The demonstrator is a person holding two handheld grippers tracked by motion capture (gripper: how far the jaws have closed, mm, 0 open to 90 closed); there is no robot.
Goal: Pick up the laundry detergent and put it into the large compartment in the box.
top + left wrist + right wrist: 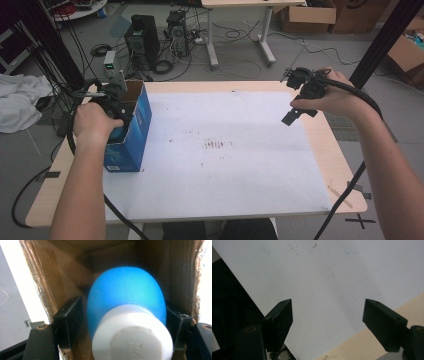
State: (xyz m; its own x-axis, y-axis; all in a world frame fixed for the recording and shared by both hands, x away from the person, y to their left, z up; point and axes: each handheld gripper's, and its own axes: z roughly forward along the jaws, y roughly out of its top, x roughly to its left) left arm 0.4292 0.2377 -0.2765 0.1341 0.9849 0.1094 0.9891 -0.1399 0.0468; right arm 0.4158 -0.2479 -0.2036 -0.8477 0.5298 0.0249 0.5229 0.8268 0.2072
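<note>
Gripping a blue bulb [126,297] inside box [131,125].

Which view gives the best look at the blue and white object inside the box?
The left gripper view: the blue and white object sits close up between the left gripper fingers, inside the cardboard box. In the high view the hand covers most of it, leaving a blue sliver. The right gripper view looks at the white mat.

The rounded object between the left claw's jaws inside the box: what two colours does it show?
Blue body with a white end, the rounded object shows best in the left gripper view.
</note>
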